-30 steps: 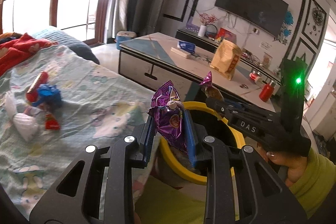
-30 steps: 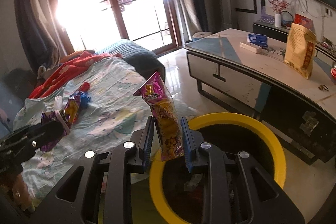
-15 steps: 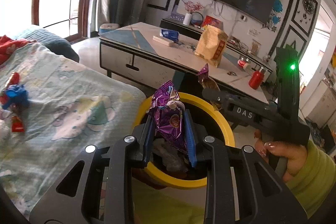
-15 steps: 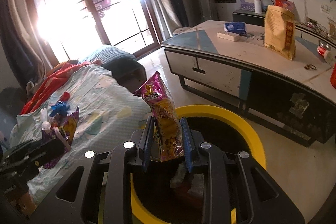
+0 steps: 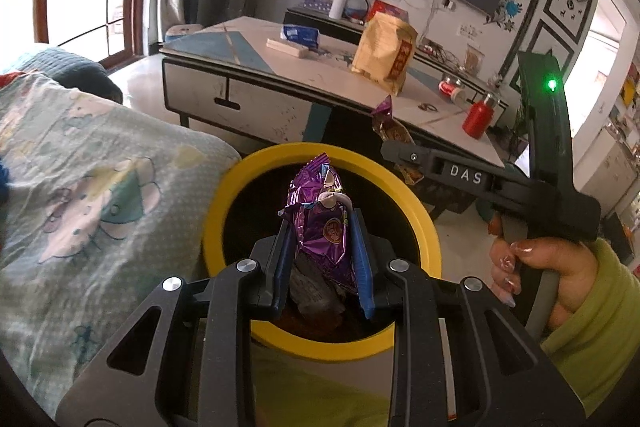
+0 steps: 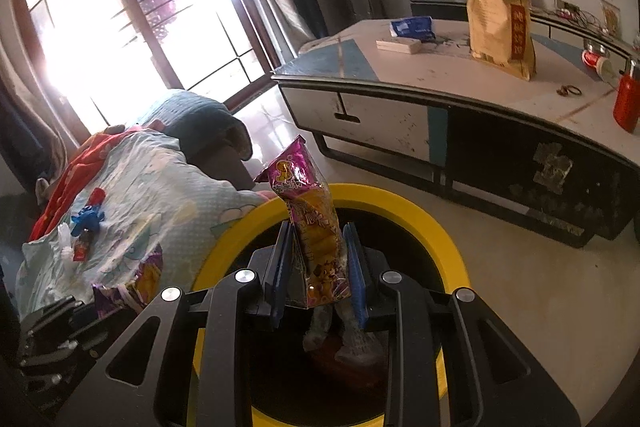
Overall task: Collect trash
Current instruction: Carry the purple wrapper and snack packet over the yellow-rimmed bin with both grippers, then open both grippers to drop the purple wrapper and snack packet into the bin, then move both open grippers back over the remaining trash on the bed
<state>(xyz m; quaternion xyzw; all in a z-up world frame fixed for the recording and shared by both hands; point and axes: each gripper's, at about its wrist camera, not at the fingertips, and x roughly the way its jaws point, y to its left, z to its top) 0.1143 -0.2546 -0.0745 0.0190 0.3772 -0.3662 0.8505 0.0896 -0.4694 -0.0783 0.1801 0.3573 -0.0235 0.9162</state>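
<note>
My left gripper [image 5: 322, 223] is shut on a crumpled purple snack wrapper [image 5: 322, 223] and holds it over the mouth of a round bin with a yellow rim [image 5: 240, 179]. My right gripper [image 6: 316, 235] is shut on a tall pink-and-yellow snack packet [image 6: 312, 223], also over the bin's yellow rim [image 6: 424, 215]. Crumpled trash lies inside the bin [image 6: 348, 339]. The right gripper and its packet also show at the right of the left wrist view [image 5: 394, 135]. More trash, a blue and red bundle [image 6: 86, 223], lies on the bed sheet.
The bed with a patterned sheet [image 5: 80, 179] touches the bin's left side. A low white coffee table [image 6: 440, 83] stands beyond the bin, bearing a tan bag [image 6: 500, 23], a red bottle [image 6: 626, 99] and small boxes. Tiled floor [image 6: 540, 267] lies to the right.
Both grippers have swung from above the bed toward the bin and now hold their wrappers over its opening. The bed trash has slid out of the left wrist view.
</note>
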